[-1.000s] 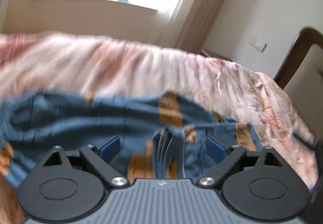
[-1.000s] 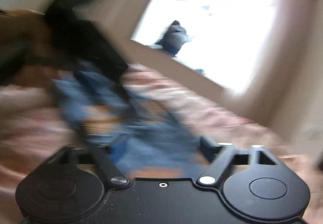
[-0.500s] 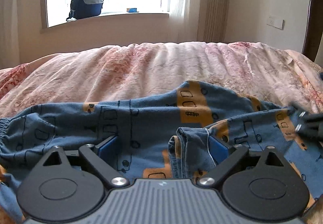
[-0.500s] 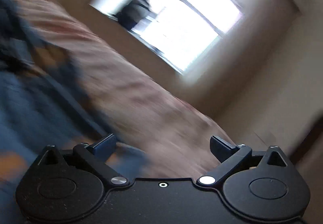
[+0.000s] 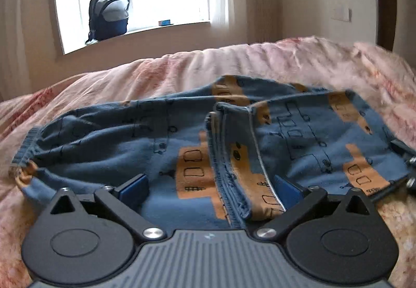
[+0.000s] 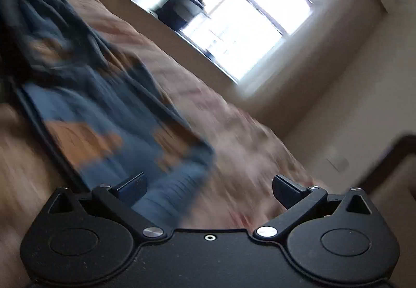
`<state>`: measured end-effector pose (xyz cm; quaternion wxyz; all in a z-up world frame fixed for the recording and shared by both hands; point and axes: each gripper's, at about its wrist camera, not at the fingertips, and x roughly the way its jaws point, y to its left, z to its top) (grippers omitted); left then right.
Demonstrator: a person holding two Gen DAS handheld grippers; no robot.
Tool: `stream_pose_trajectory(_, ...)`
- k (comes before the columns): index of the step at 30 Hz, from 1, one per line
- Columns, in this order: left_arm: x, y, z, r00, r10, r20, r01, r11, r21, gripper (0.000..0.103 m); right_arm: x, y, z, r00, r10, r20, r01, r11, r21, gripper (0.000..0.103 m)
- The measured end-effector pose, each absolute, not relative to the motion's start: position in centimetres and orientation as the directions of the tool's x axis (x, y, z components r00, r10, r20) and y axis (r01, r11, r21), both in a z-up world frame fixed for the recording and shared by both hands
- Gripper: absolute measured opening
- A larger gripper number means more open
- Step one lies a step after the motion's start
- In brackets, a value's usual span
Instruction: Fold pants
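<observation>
Pants [image 5: 197, 137], blue with orange print, spread across pink quilted bed [image 5: 286, 67], near front edge; fabric creased at middle. Left gripper [image 5: 210, 188] and right gripper [image 6: 209, 188]: jaws just widened, spread apart, nothing clamped. Backpack [image 5: 109, 15] set on window sill [image 5: 156, 28]

**Blue pants on a pink bedspread**

The pants [image 5: 166, 155] are dusty blue, printed with orange blocks and thin black outline drawings. The bedspread [image 5: 161, 72] is pale pink with reddish mottling. A dark navy backpack [image 5: 108, 15] has a grey panel. Walls are cream.
</observation>
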<state>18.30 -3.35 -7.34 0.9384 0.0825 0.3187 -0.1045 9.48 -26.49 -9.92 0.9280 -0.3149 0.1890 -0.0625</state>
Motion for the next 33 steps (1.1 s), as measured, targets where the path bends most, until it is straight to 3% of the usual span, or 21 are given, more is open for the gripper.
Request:
stream_pose_trajectory(2,18.7,-3.1,-7.2,0.765,-0.147,-0.627,0.254,0.964,0.084,0.103,9.6,-28.8,-8.9,0.893,-0.299,-0.336,0.069,0.830,-0.554,0.102)
stream_pose_trajectory(4,18.8,-2.9,-6.7,0.758,-0.155,-0.633,0.258,0.963,0.074,0.103,10.5,-30.8,-8.6,0.835,-0.433,-0.339,0.170,0.790,-0.589,0.102)
stream_pose_trajectory(6,18.9,-2.5,-5.9,0.756,-0.180,-0.629,0.264,0.964,0.041,0.103,11.0,-32.3,-7.7,0.817,-0.448,-0.363,0.198,0.809,-0.553,0.098)
stream_pose_trajectory(9,19.7,-2.0,-4.4,0.794,-0.225,-0.565,0.258,0.966,-0.023,0.103,11.6,-30.7,-6.0,0.894,-0.356,-0.272,0.160,0.821,-0.548,0.102)
stream_pose_trajectory(11,21.8,-2.4,-3.9,0.795,-0.189,-0.576,0.210,0.977,-0.030,0.103,12.8,-28.8,-5.6,0.941,-0.252,-0.227,0.084,0.821,-0.565,0.102)
stream_pose_trajectory(15,26.3,-2.2,-6.1,0.746,-0.088,-0.660,0.127,0.992,0.012,0.103,18.1,-26.8,-6.3,0.943,-0.159,-0.291,-0.012,0.861,-0.509,0.102)
stream_pose_trajectory(18,25.8,-1.4,-6.5,0.759,-0.135,-0.637,0.159,0.987,-0.019,0.103,21.8,-27.0,-8.8,0.901,-0.207,-0.382,-0.046,0.829,-0.557,0.102)
stream_pose_trajectory(20,24.8,-0.8,-5.9,0.756,-0.141,-0.640,0.162,0.986,-0.025,0.103,22.0,-28.4,-8.5,0.890,-0.176,-0.420,-0.053,0.877,-0.478,0.102)
stream_pose_trajectory(23,22.5,0.7,-4.6,0.751,-0.134,-0.646,0.136,0.990,-0.047,0.103,20.9,-28.0,-7.0,0.908,-0.161,-0.387,-0.049,0.877,-0.479,0.102)
stream_pose_trajectory(30,17.3,6.7,-1.6,0.773,-0.065,-0.631,0.036,0.998,-0.059,0.103,20.3,-21.8,-5.4,0.910,0.201,-0.363,-0.348,0.846,-0.404,0.102)
stream_pose_trajectory(33,16.2,9.9,-1.1,0.766,-0.017,-0.643,-0.003,1.000,-0.031,0.103,21.2,-18.7,-8.4,0.841,0.225,-0.492,-0.469,0.756,-0.456,0.102)
